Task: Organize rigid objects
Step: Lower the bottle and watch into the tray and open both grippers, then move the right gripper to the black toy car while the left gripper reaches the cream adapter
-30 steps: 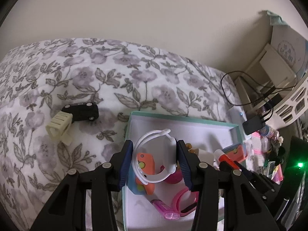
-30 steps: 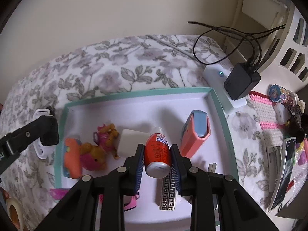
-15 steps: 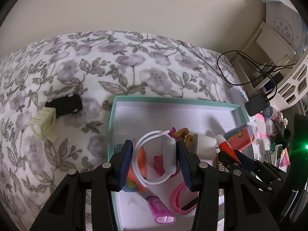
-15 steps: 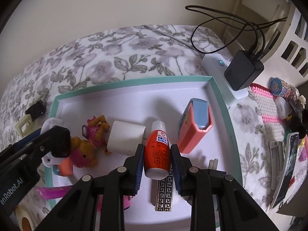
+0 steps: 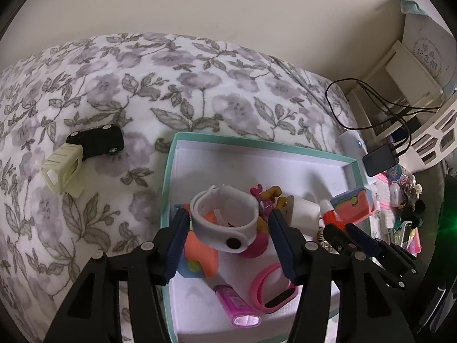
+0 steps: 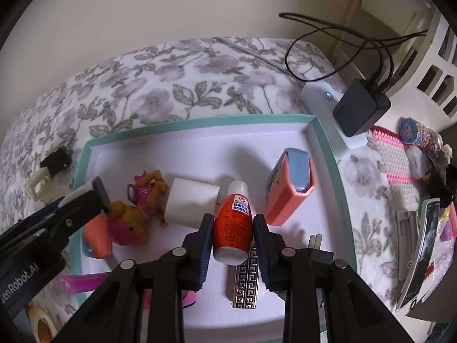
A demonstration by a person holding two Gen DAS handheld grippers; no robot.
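Left wrist view: we see our left gripper [image 5: 228,237] just spreading around a white band [image 5: 222,220] over the teal box [image 5: 257,143]; right gripper [image 6: 232,237] pinches the red bottle [image 6: 232,225] inside it.

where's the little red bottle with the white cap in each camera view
Left wrist: the red bottle shows only partly at right of centre, behind the white cylinder.
Right wrist: centre, between the right gripper jaws.
Shared landmark: the pink-and-blue case just right of it, inside the teal-rimmed tray.
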